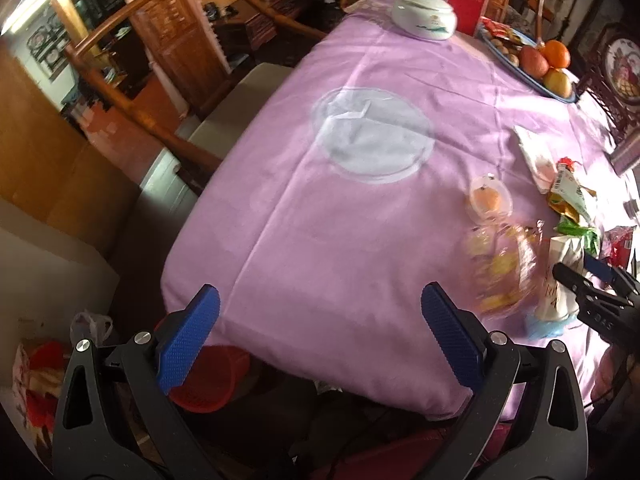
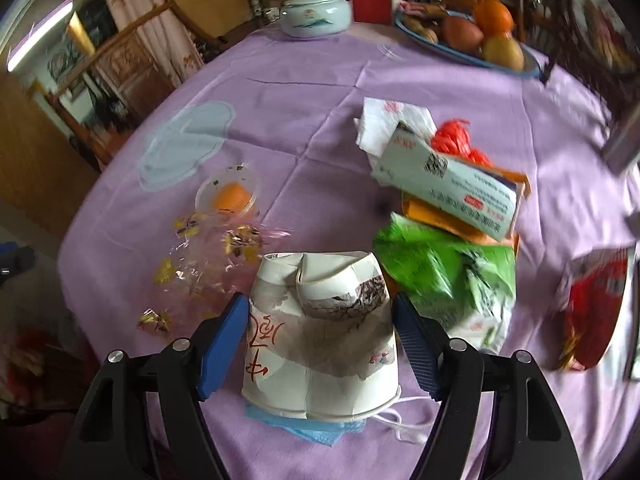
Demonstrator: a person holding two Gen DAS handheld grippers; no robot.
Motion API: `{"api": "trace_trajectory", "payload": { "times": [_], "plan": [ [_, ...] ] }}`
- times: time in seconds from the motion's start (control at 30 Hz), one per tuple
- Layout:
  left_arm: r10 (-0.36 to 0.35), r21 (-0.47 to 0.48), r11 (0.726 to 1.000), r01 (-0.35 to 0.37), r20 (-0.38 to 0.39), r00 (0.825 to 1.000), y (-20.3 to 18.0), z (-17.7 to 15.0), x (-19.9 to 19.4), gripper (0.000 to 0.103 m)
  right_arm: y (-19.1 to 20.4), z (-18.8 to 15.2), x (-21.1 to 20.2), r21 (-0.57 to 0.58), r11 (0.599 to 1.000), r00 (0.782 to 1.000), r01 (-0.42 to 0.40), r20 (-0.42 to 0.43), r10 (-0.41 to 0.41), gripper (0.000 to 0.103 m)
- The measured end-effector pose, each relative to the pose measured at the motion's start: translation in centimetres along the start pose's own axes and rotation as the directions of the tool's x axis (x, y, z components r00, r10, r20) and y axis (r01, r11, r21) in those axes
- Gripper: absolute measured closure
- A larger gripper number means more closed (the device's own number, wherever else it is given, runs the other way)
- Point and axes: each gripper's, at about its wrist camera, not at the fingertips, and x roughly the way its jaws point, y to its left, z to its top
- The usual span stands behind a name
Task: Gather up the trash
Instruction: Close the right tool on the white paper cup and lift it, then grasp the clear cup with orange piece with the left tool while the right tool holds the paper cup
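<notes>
The right gripper point(image 2: 320, 332) is pointing steeply down, its spread jaws straddling a crumpled paper cup point(image 2: 320, 340) lying on the purple tablecloth point(image 2: 304, 112); contact is unclear. The left gripper point(image 1: 320, 336) is hanging wide open and empty over the table's edge.

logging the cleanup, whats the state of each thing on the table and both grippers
paper cup: crushed, upside down between right hand-held gripper pads
left hand-held gripper: open, empty
face mask: under the cup
lidded jar: closed
jelly cup: upright, orange piece inside
fruit tray: loaded
</notes>
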Motion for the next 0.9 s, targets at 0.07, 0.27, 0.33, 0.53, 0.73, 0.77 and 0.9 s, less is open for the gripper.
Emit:
{"api": "trace_trajectory", "payload": {
  "times": [0.07,0.27,0.33,0.53,0.73,0.77,0.9],
  "plan": [
    [-0.027,0.035,0.999,0.027,0.002,1.000,-1.2,0.6,0.4,0.006,-0.9,-0.5,-1.1,0.026,0.999,0.999,0.029,0.019,-0.030,0.030],
    [-0.090,0.158,0.983,0.092,-0.017,0.996,-5.6,2.8,2.3,0.006,-3.6,-2.3,-5.5,0.143,0.990,0.987,0.013,0.157,-0.036,0.030],
    [-0.140,0.194,0.970,0.144,-0.035,0.990,-7.5,3.9,3.2,0.006,-4.4,-3.1,-7.7,0.180,0.983,0.973,0.025,0.222,-0.066,0.030],
    [-0.207,0.290,0.931,0.220,-0.075,0.976,-13.5,6.8,6.4,0.006,-5.6,-5.1,-11.8,0.217,0.968,0.940,0.128,0.284,-0.188,0.030],
    [-0.150,0.345,0.922,0.176,-0.101,0.983,-17.4,7.6,11.3,0.011,-6.7,-7.6,-14.1,0.248,0.944,0.916,0.220,0.280,-0.287,0.030],
    [-0.141,0.350,0.921,0.168,-0.103,0.985,-17.6,7.6,11.7,0.017,-6.8,-7.9,-14.2,0.254,0.940,0.914,0.230,0.274,-0.298,0.030],
    [-0.183,0.330,0.917,0.223,-0.148,0.972,-17.2,7.3,12.7,0.044,-8.0,-8.8,-14.7,0.294,0.924,0.909,0.244,0.263,-0.324,0.030]
  ]
}}
